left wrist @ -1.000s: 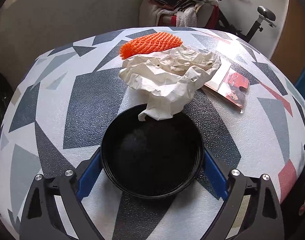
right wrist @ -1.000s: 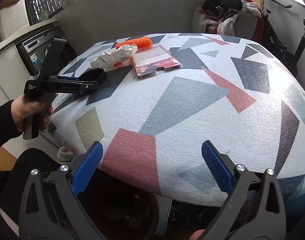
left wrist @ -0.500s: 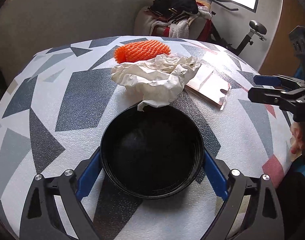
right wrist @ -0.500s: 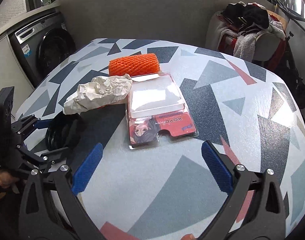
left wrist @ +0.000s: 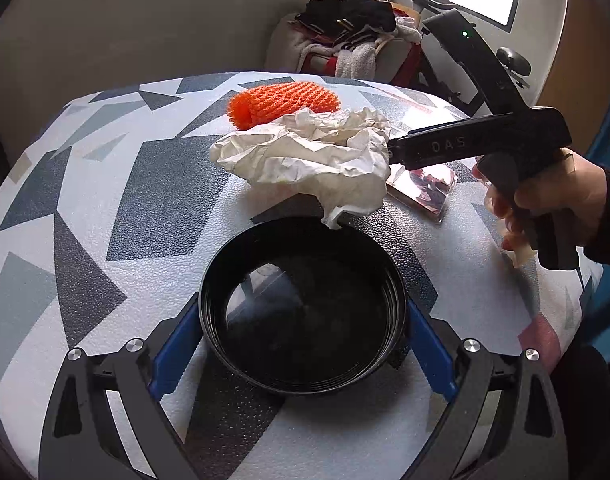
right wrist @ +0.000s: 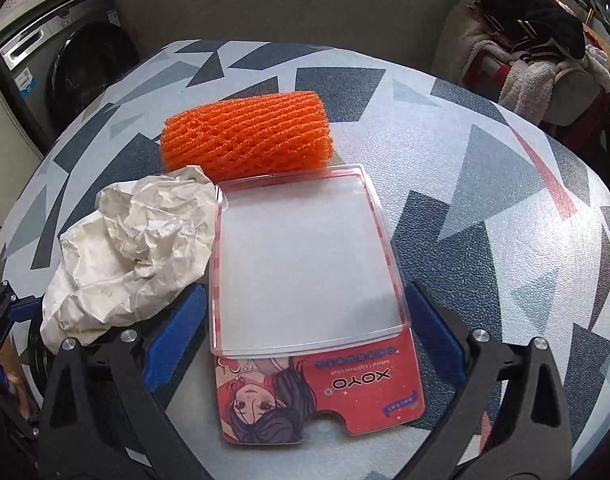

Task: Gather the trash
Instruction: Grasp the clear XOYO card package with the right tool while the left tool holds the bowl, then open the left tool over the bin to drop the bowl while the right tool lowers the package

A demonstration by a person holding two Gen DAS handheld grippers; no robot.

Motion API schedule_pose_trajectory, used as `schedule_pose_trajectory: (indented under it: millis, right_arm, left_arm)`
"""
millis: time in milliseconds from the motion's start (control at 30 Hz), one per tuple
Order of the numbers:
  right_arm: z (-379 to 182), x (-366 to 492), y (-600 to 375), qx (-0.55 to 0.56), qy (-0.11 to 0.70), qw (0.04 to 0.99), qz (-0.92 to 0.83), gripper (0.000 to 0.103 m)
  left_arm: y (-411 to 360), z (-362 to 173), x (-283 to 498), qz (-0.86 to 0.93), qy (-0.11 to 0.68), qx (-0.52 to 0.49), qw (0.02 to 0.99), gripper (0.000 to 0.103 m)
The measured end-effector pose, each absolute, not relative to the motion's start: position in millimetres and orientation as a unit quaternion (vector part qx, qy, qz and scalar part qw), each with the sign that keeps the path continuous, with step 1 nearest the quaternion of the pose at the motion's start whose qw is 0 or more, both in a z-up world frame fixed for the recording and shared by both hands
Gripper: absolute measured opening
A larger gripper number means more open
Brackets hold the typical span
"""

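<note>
A black round bowl rests on the patterned table, and my left gripper is shut on it, blue pads against its sides. Just beyond the bowl lies crumpled white paper, one corner hanging over the rim. An orange foam net lies behind the paper. My right gripper is open, its pads on either side of a clear blister pack with a red card. The paper lies left of the pack and the net behind it. A hand holds the right gripper, which reaches in from the right.
A washing machine stands beyond the table's left side. A chair piled with clothes sits behind the table at the right, with an exercise bike near it. The table edge falls away close to my grippers.
My right gripper has come forward from the table's edge to straddle the blister pack. My left gripper has kept its hold on the bowl and turned slightly.
</note>
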State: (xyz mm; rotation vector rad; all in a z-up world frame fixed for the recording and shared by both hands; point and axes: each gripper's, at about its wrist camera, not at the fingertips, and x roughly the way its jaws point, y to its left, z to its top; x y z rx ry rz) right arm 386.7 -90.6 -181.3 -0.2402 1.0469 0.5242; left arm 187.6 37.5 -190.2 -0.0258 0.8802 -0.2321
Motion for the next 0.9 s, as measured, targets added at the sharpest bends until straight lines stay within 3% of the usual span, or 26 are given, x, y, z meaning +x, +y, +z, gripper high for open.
schedule_pose_trajectory:
  millis: [433,600,900]
  right_arm:
    - [-163.8,343.9,-127.2,-0.203,0.447,0.842,0.223,0.095]
    - [-138.6,308.8,-170.5,-0.151,0.431,0.859,0.23,0.095]
    - [-128.3,240.8,-193.8,-0.087,0.421,0.869,0.245,0.095]
  left_arm:
    - [36.9,-189.6,188.7,-0.117,0.429,-0.005,0.896,0.091]
    - [47.7,-184.8,187.2,-0.129,0.432,-0.051,0.891,0.091]
    - [38.0,-166.6,151.9,-0.133,0.424,-0.035,0.895,0.091]
